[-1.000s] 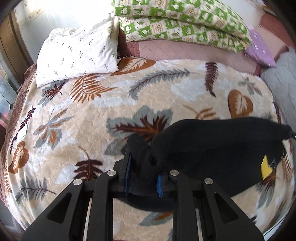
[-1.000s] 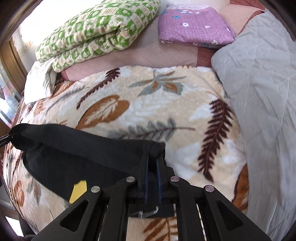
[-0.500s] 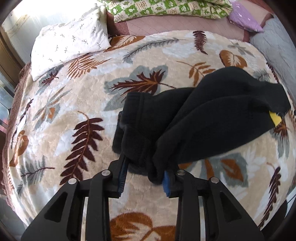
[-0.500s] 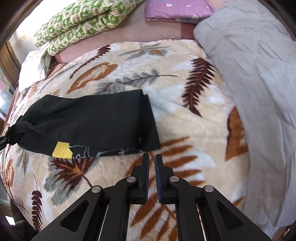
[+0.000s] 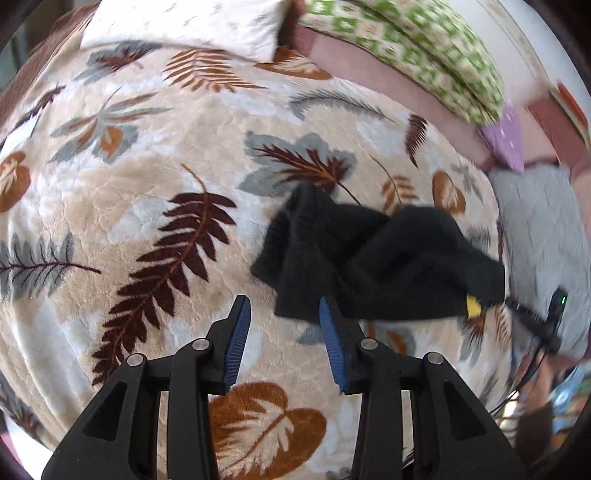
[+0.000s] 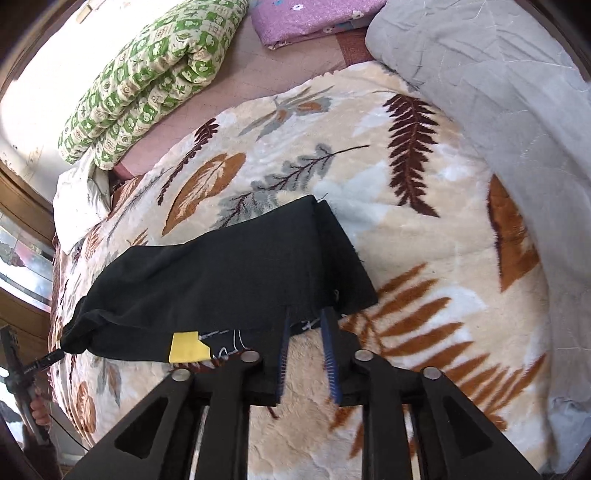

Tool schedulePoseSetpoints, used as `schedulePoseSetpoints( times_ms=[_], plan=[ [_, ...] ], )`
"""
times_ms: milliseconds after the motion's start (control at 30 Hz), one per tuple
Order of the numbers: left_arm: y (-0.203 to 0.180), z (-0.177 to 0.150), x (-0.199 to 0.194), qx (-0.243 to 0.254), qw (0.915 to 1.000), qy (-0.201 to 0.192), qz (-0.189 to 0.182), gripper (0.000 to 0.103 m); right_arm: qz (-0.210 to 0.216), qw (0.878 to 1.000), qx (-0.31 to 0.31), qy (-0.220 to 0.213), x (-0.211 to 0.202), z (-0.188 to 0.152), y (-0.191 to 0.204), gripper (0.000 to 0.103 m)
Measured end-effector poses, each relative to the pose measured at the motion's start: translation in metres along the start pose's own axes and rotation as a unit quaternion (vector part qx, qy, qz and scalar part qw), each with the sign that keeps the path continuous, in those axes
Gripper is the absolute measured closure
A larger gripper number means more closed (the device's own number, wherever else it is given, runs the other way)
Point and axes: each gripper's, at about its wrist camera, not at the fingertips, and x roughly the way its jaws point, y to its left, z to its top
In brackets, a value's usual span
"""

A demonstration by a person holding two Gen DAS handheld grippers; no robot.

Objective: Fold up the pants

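The black pants [image 5: 369, 258] lie folded in a bundle on the leaf-patterned blanket [image 5: 147, 184], with a yellow patch [image 5: 472, 306] at the near right edge. My left gripper [image 5: 282, 306] is open and empty, just in front of the bundle's rumpled left end. In the right wrist view the pants [image 6: 229, 273] lie flat with the yellow patch [image 6: 186, 347] at the front edge. My right gripper [image 6: 306, 317] is open a little, its fingertips at the pants' near edge and holding nothing.
A green-patterned quilt [image 6: 147, 77], a purple folded cloth [image 6: 314, 14] and a white pillow [image 5: 192, 22] lie at the bed's far side. A grey quilt [image 6: 498, 92] covers the right side. The other gripper [image 6: 18, 365] shows at the left edge.
Both grippers let go of the pants and drew back. The left jaws opened wide and the view swung left; the right jaws opened slightly at the pants' near edge.
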Motion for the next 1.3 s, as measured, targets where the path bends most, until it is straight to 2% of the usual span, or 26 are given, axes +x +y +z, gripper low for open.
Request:
schedulePoseSetpoints(
  times_ms=[67, 133, 300, 367, 400, 500, 600, 833, 967, 1000, 1033, 1067, 1167, 1233, 1300],
  plan=[
    [0.001, 0.015, 0.004, -0.009, 0.9998, 0.003, -0.016, 0.066, -0.005, 1.000, 0.006, 0.000, 0.006, 0.004, 0.003, 0.080],
    [-0.001, 0.028, 0.015, -0.014, 0.9991, 0.028, -0.030, 0.060, -0.007, 1.000, 0.014, 0.000, 0.009, 0.006, 0.004, 0.080],
    [-0.015, 0.051, 0.055, -0.016, 0.9951, 0.088, -0.041, 0.060, -0.008, 1.000, 0.015, 0.004, 0.014, 0.008, 0.007, 0.078],
    [-0.020, 0.053, 0.067, -0.020, 0.9916, 0.111, -0.063, 0.060, -0.012, 1.000, 0.017, 0.003, 0.014, 0.009, 0.007, 0.078],
    [-0.022, 0.054, 0.068, -0.021, 0.9908, 0.113, -0.071, 0.060, -0.012, 1.000, 0.017, 0.004, 0.014, 0.010, 0.006, 0.078],
    [-0.034, 0.054, 0.059, 0.000, 0.9925, 0.087, -0.087, 0.060, -0.016, 1.000, 0.017, 0.007, 0.016, 0.012, 0.005, 0.076],
    [-0.038, 0.053, 0.055, 0.007, 0.9932, 0.075, -0.088, 0.073, -0.024, 0.999, 0.023, 0.012, 0.020, 0.018, 0.001, 0.072],
    [-0.031, 0.058, 0.061, -0.011, 0.9911, 0.081, -0.105, 0.074, -0.030, 0.998, 0.046, 0.013, 0.031, 0.031, -0.011, 0.071],
    [-0.028, 0.059, 0.060, -0.034, 0.9914, 0.069, -0.106, 0.076, -0.026, 0.998, 0.045, 0.026, 0.043, 0.032, -0.006, 0.057],
    [-0.026, 0.060, 0.059, -0.046, 0.9913, 0.060, -0.107, 0.085, -0.031, 0.999, 0.038, 0.023, 0.043, 0.032, -0.003, 0.057],
    [-0.025, 0.061, 0.058, -0.054, 0.9906, 0.057, -0.112, 0.091, -0.034, 0.999, 0.023, 0.022, 0.042, 0.033, 0.003, 0.074],
    [-0.024, 0.063, 0.057, -0.064, 0.9898, 0.052, -0.116, 0.092, -0.031, 0.999, 0.006, 0.024, 0.041, 0.035, 0.008, 0.098],
    [-0.023, 0.065, 0.049, -0.070, 0.9913, 0.031, -0.107, 0.095, -0.035, 0.999, -0.031, 0.018, 0.029, 0.039, 0.022, 0.098],
    [-0.023, 0.064, 0.049, -0.059, 0.9936, 0.030, -0.092, 0.095, -0.017, 0.999, -0.043, -0.009, 0.008, 0.042, 0.026, 0.098],
    [-0.022, 0.062, 0.052, -0.046, 0.9965, 0.030, -0.063, 0.095, -0.017, 0.999, -0.037, -0.024, -0.005, 0.044, 0.019, 0.098]
  ],
)
